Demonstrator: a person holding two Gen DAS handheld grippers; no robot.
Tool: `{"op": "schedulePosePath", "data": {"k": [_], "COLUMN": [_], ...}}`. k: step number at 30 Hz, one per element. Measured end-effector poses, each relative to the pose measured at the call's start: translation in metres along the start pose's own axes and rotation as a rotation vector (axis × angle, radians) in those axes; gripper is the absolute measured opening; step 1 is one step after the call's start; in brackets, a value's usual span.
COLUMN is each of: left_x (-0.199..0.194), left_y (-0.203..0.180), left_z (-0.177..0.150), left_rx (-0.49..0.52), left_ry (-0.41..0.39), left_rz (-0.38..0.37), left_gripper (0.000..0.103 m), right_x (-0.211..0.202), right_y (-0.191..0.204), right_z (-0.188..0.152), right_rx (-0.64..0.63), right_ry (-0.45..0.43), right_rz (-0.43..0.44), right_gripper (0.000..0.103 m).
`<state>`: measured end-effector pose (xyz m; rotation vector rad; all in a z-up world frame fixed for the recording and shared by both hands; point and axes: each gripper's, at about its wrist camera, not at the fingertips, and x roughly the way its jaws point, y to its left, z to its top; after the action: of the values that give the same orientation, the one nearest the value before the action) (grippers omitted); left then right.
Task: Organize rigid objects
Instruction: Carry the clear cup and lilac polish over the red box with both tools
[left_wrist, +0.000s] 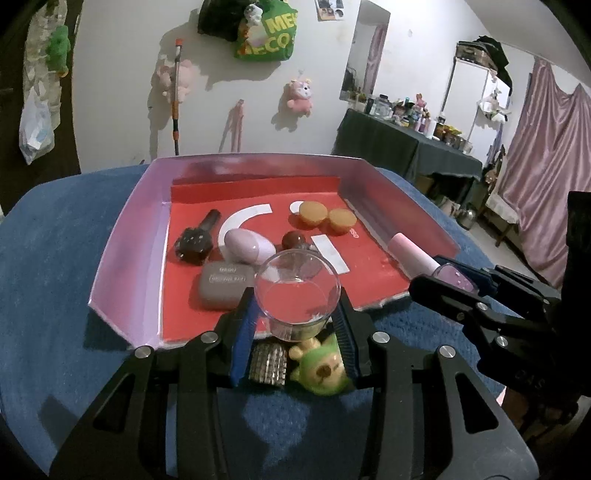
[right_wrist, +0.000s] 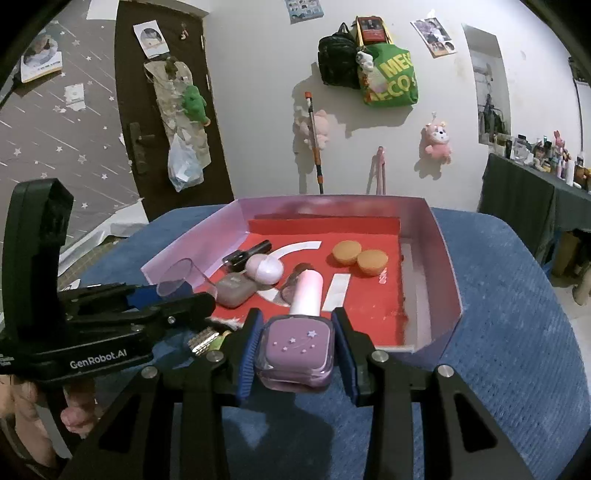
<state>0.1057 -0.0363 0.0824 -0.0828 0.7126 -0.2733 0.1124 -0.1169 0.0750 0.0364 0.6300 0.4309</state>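
Note:
My left gripper (left_wrist: 297, 308) is shut on a clear plastic cup (left_wrist: 297, 291), held over the near edge of a pink-walled tray (left_wrist: 125, 229) with a red floor. My right gripper (right_wrist: 297, 334) is shut on a purple nail-polish-shaped bottle (right_wrist: 295, 350) whose pink cap points at the tray (right_wrist: 443, 258). Each view shows the other tool: the right gripper (left_wrist: 458, 280) with its bottle (left_wrist: 417, 258), and the left gripper (right_wrist: 173, 299) with the cup (right_wrist: 177, 277). In the tray lie a lilac egg (left_wrist: 249, 242), a grey case (left_wrist: 225, 284) and two orange discs (left_wrist: 327, 216).
A green bear toy (left_wrist: 325, 369) and a silver studded piece (left_wrist: 267, 363) lie on the blue cloth (left_wrist: 55, 277) under the cup. A black brush-like item (left_wrist: 195, 240) and a dark red ball (left_wrist: 293, 240) are in the tray. A cluttered dark table (left_wrist: 406, 147) stands at the right.

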Motion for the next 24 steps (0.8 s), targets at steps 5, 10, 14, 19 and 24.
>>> {"op": "schedulePosePath", "data": {"k": [5, 10, 14, 19, 24], "left_x": [0.016, 0.033, 0.045, 0.057, 0.065], "left_y": [0.000, -0.002, 0.001, 0.001, -0.001], "left_z": [0.010, 0.015, 0.014, 0.011, 0.011], "left_rx": [0.010, 0.029, 0.020, 0.022, 0.030], "left_ry": [0.030, 0.071, 0.114, 0.149, 0.168], "left_rz": [-0.013, -0.014, -0.038, -0.042, -0.038], "left_gripper": [0.038, 0.038, 0.038, 0.038, 0.038], "right_x": [0.013, 0.028, 0.044, 0.058, 0.068], "right_y": [-0.006, -0.016, -0.024, -0.030, -0.032], "right_z": [0.013, 0.024, 0.027, 0.024, 0.022], "right_rx": [-0.010, -0.011, 0.001, 0.020, 0.031], "right_ry": [0.020, 0.056, 0.105, 0.156, 0.189], "right_rz": [-0.007, -0.012, -0.007, 0.002, 0.001], "right_gripper": [0.041, 0.041, 0.041, 0.041, 0.041]}}
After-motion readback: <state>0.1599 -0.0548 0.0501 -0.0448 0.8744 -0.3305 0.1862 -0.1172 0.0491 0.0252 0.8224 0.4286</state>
